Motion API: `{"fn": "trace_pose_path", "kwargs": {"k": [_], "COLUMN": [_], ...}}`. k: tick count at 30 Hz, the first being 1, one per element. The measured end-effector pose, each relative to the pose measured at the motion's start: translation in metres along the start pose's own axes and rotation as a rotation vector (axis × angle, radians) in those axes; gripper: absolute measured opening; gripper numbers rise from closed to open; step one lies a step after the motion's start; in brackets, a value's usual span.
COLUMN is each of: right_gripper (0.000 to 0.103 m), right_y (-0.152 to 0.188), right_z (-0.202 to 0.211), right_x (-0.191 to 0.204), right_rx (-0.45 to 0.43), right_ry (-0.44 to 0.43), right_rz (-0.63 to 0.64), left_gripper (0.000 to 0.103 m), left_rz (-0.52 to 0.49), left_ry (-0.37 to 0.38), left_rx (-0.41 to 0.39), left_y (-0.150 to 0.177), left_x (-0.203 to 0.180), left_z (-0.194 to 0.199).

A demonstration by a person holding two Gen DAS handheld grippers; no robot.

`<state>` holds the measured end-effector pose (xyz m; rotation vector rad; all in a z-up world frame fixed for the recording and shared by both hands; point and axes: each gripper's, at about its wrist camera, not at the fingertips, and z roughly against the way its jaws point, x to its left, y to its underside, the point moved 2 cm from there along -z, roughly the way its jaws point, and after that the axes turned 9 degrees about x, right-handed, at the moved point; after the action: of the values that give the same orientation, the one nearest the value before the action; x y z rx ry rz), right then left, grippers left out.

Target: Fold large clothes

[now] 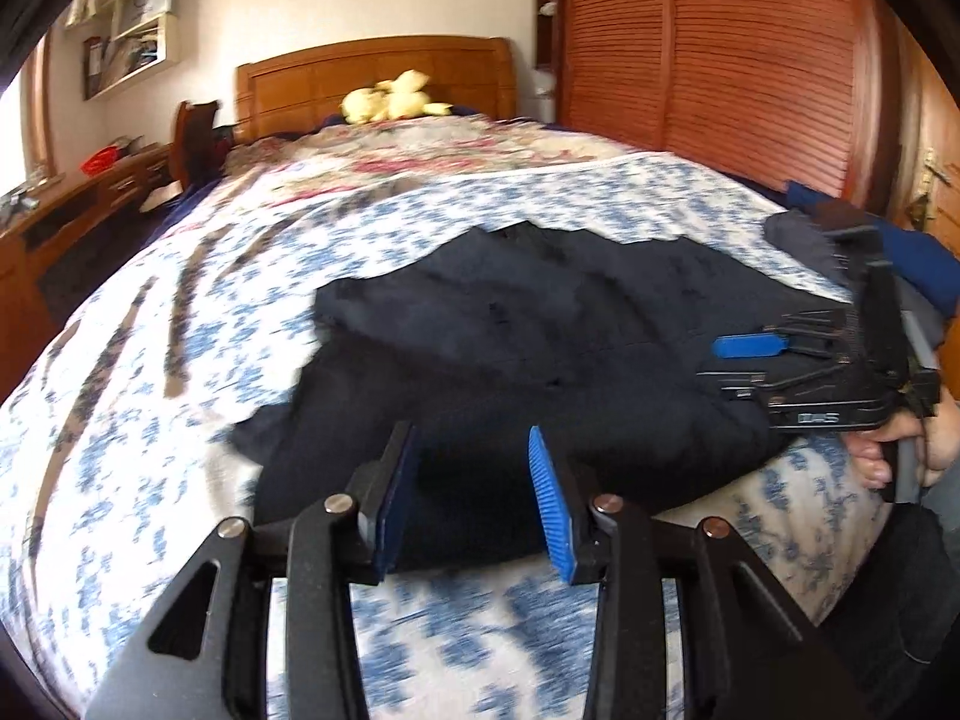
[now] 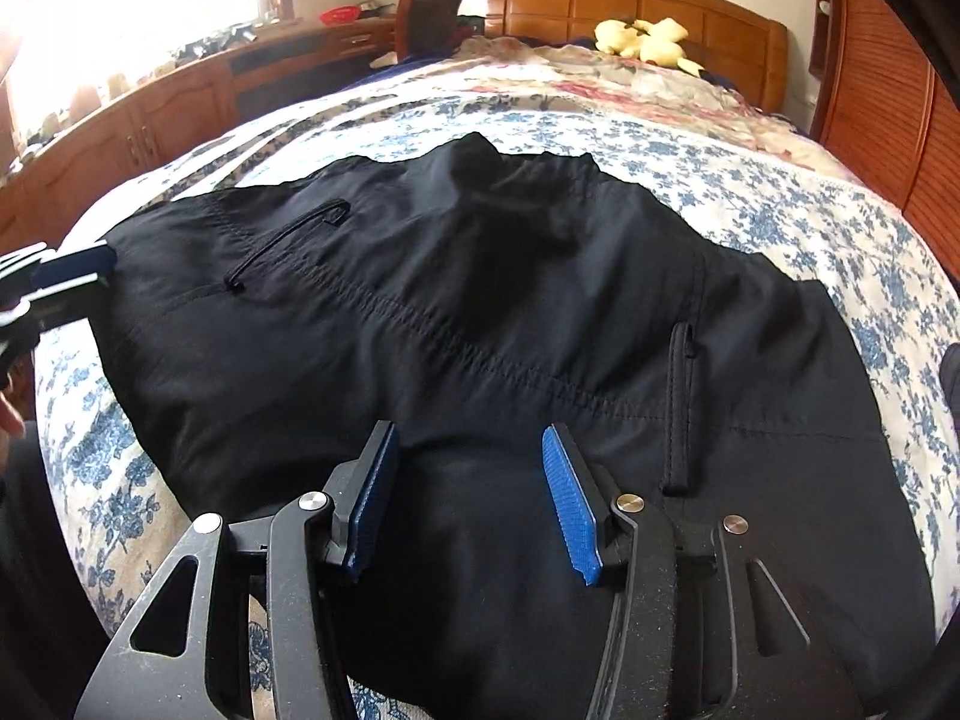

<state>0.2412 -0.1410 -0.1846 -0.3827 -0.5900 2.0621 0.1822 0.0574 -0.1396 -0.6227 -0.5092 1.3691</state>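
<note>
Two grippers stand over one black garment (image 2: 480,312), which lies on the blue-flowered bedspread (image 2: 720,168) near the foot of the bed. Left gripper (image 1: 474,498): jaws partly open, dark cloth visible in the gap, pads not pressing on it. Right gripper (image 2: 474,498): jaws likewise partly open above the near portion of the garment, nothing clamped.

Step in hand, as judged: between folds. Neither tool has a hold, so a fresh grasp is being set up or the last one has been let go; which of the two cannot be told.

Next move calls for: each tool to close on an edge at its own side, both layers between the pads, then a lift and carry-over in step so the fold line stays straight.

Garment condition: thin woven fabric, apparently trousers or shorts. A stitched seam runs across the middle, a slanted pocket opening (image 2: 288,240) sits at the left and a narrow vertical welt (image 2: 681,408) at the right. The far edge is rumpled, with one raised hump. Expect the cloth to slide and sag readily.
</note>
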Motion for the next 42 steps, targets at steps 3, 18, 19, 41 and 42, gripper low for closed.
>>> {"fn": "trace_pose_path", "kwargs": {"k": [3, 18, 19, 41, 42], "right_gripper": [0.051, 0.053, 0.053, 0.064, 0.064], "right_y": [0.003, 0.018, 0.017, 0.022, 0.023], "right_z": [0.003, 0.02, 0.02, 0.022, 0.02], "right_x": [0.001, 0.004, 0.005, 0.003, 0.004], "right_rx": [-0.019, -0.059, -0.059, -0.026, -0.028], "right_ry": [0.02, 0.058, 0.062, -0.023, -0.015], "right_rz": [0.02, 0.064, 0.067, 0.063, 0.07], "left_gripper": [0.038, 0.043, 0.043, 0.047, 0.047], "left_rz": [0.036, 0.147, 0.161, 0.232, 0.229], "left_ry": [-0.034, -0.118, -0.109, -0.065, -0.069], "left_rx": [0.025, 0.145, 0.154, 0.189, 0.19], "left_y": [0.003, 0.029, 0.03, 0.046, 0.045], "left_x": [0.017, 0.039, 0.042, 0.051, 0.05], "left_z": [0.0, -0.022, -0.023, -0.03, -0.03]}}
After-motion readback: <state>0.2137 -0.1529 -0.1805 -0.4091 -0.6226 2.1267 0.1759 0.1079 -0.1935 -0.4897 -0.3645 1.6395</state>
